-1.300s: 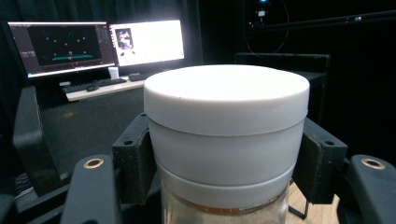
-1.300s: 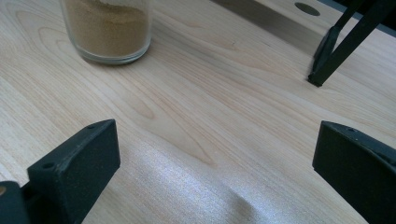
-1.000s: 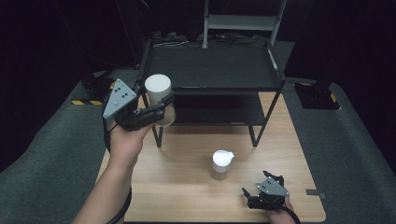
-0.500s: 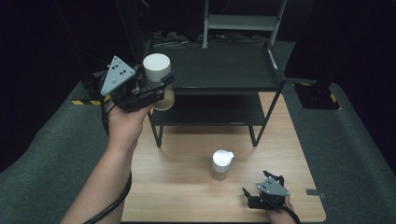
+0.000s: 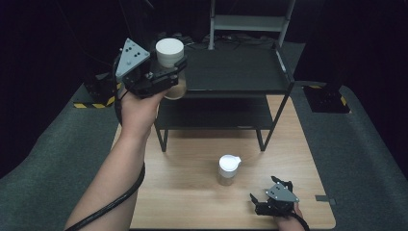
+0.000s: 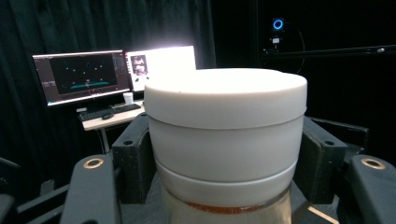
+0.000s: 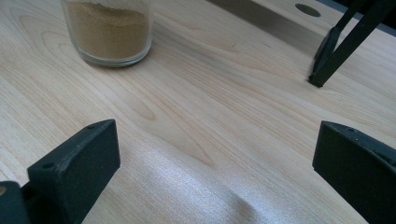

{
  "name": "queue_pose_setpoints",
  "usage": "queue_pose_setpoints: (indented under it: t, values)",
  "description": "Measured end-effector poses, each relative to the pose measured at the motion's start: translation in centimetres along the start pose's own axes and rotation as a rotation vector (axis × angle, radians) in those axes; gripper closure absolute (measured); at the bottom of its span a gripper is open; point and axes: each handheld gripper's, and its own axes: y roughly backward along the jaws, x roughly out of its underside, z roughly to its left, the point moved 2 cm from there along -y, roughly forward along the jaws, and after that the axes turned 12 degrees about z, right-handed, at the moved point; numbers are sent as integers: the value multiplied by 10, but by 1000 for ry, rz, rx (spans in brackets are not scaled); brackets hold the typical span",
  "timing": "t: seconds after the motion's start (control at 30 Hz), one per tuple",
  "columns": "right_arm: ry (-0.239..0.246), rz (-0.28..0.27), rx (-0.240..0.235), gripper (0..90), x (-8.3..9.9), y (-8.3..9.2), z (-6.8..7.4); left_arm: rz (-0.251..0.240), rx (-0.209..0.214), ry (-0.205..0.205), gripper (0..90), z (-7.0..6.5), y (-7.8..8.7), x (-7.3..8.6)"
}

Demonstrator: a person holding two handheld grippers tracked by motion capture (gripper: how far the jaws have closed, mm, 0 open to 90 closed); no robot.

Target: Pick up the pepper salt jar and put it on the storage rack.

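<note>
My left gripper (image 5: pixel 169 73) is raised in the air at the left end of the black shelf rack (image 5: pixel 235 72), level with its top shelf. It is shut on a white-lidded glass jar (image 5: pixel 170 57) of brown powder, which stands upright. In the left gripper view the jar (image 6: pixel 226 140) sits squeezed between both black pads (image 6: pixel 135 158). A second white-lidded jar (image 5: pixel 228 169) of brown powder stands on the wooden table (image 5: pixel 192 192) in front of the rack. My right gripper (image 5: pixel 257 204) rests on the table near the front right, open, with the jar (image 7: pixel 108 29) ahead of its jaws.
The two-tier rack stands across the back of the table, and one of its legs (image 7: pixel 334 51) rises ahead of my right gripper. Grey carpet (image 5: pixel 365 159) flanks the table on both sides. Monitors on a desk (image 6: pixel 112 74) glow far behind the held jar.
My left hand has carried the jar upward and to the right, from beside the rack's lower shelf to the level of its top shelf. The right gripper has stayed put.
</note>
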Motion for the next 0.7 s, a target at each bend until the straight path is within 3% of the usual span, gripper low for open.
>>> queue_pose_setpoints:
  t: [0.7]
  values:
    - [-5,-11,-14,0,2,0,-3,8,-29,26,337,-6,-57,-16]
